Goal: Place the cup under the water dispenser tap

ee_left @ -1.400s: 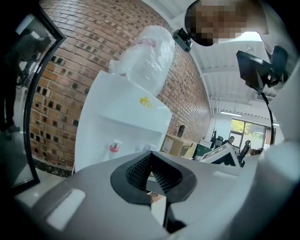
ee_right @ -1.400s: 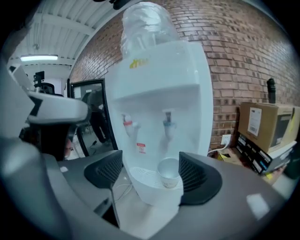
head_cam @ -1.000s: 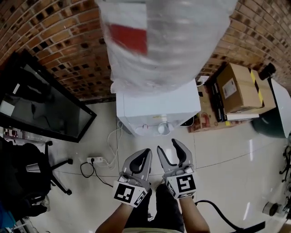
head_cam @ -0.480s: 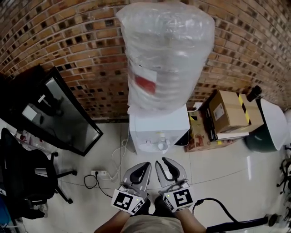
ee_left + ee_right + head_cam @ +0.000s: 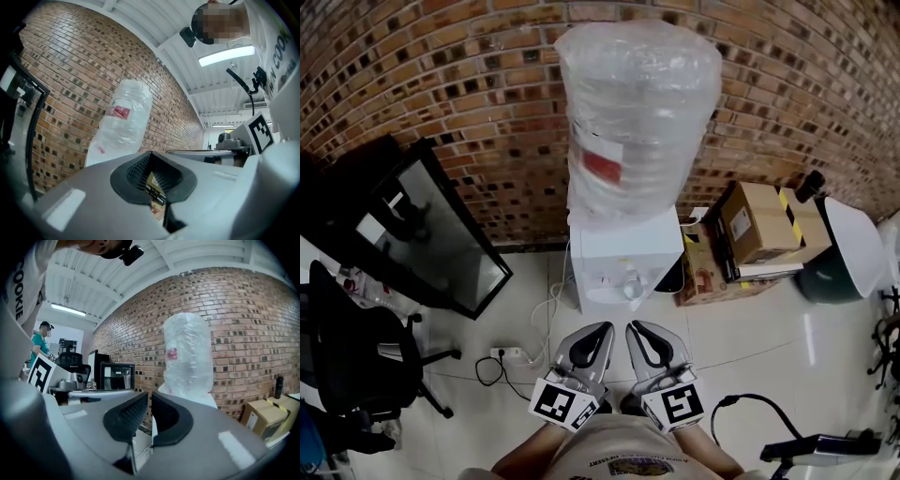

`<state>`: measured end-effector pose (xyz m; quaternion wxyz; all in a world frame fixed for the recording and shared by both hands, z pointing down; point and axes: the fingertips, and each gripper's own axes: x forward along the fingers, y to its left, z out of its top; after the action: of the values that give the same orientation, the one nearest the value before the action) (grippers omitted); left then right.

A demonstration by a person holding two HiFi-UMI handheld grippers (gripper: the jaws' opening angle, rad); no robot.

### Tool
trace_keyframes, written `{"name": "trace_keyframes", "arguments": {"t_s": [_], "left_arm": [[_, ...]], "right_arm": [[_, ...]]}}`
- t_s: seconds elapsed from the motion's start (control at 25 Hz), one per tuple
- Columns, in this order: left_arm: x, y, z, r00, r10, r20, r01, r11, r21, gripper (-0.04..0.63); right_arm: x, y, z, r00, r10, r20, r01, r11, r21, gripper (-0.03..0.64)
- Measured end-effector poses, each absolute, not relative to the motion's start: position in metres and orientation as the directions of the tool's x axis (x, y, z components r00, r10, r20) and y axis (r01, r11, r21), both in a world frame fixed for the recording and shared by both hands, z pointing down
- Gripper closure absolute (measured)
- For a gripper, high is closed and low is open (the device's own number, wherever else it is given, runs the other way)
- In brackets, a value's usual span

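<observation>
Both grippers sit low in the head view, side by side above the floor (image 5: 750,347), pointing at the front of the water dispenser (image 5: 623,248)

- left gripper (image 5: 607,328): jaws pressed together at the tips, nothing pinched (only a cardboard box shows through the hollow behind the pads)
- right gripper (image 5: 631,327): jaws have just been closing, now all but together with a hairline slit, nothing in it

Cup (image 5: 630,283): I read the small white round thing at the front edge of the dispenser body, below the wrapped bottle (image 5: 637,112), as the cup already sitting in the tap recess. It's small and washed out against the white housing, so it could be part of the tap instead

Key relation: that spot lies straight ahead of the jaws, apart from both. It's almost on the right gripper's line and slightly off to the right of the left one, so right is the nearer hand. Cup axis looks upright, seen from above

Judgement: cup looks placed and neither hand carries anything. If a nudge is needed, the right gripper goes straight forward
</observation>
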<state>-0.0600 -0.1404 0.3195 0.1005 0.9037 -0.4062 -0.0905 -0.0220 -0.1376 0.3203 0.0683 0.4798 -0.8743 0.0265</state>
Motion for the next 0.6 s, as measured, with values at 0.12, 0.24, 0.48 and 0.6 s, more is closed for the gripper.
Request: {"name": "trace_keyframes", "arguments": {"t_s": [0.12, 0.24, 0.48, 0.6], "left_arm": [[-0.061, -0.134, 0.311, 0.667, -0.738, -0.101, -0.702, -0.668, 0.247, 0.612], [-0.065, -0.131, 0.308, 0.669, -0.735, -0.107, -0.697, -0.671, 0.251, 0.612], [-0.073, -0.13, 0.314, 0.667, -0.739, -0.093, -0.702, -0.665, 0.256, 0.612], [-0.077, -0.127, 0.314, 0.657, -0.749, -0.09, -0.711, -0.654, 0.259, 0.612]], "right_arm": [[-0.025, -0.133, 0.316, -0.525, -0.839, 0.144, -0.845, 0.534, 0.033, 0.592], [-0.027, -0.128, 0.317, -0.516, -0.841, 0.162, -0.848, 0.528, 0.038, 0.598], [-0.03, -0.118, 0.33, -0.509, -0.836, 0.207, -0.851, 0.524, 0.024, 0.607], [-0.033, -0.114, 0.331, -0.521, -0.829, 0.204, -0.845, 0.535, 0.017, 0.607]]}}
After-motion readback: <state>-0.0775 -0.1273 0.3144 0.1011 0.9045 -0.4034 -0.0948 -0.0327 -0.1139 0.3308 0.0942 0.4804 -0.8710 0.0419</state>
